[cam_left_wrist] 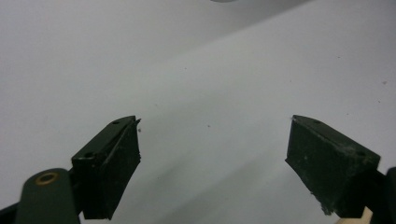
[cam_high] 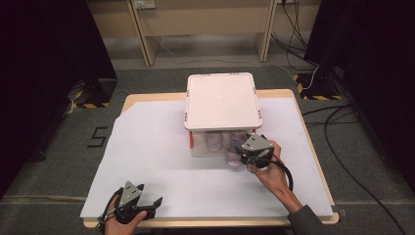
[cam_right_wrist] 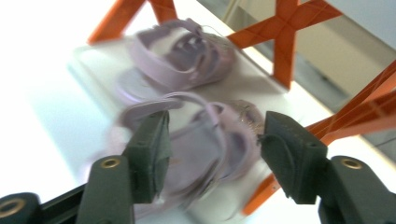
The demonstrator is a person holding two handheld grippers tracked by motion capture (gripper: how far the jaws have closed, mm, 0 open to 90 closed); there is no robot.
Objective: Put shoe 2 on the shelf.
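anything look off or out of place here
One thing: the near lilac sandal sticks partly out of the front of the clear storage box, between the jaws of the open right hand-held gripper, while the other sandal lies farther inside. The left hand-held gripper is open over the white table cover. No spill or damage shows.

A single black figure "5" (cam_high: pixel 98 136) is marked on the grey floor to the left of the table, seen in the high view. It lies near the table's far left corner, just below the yellow-and-black hazard tape (cam_high: pixel 91 105) on the floor. No other writing, label or brand can be read in the pictures.
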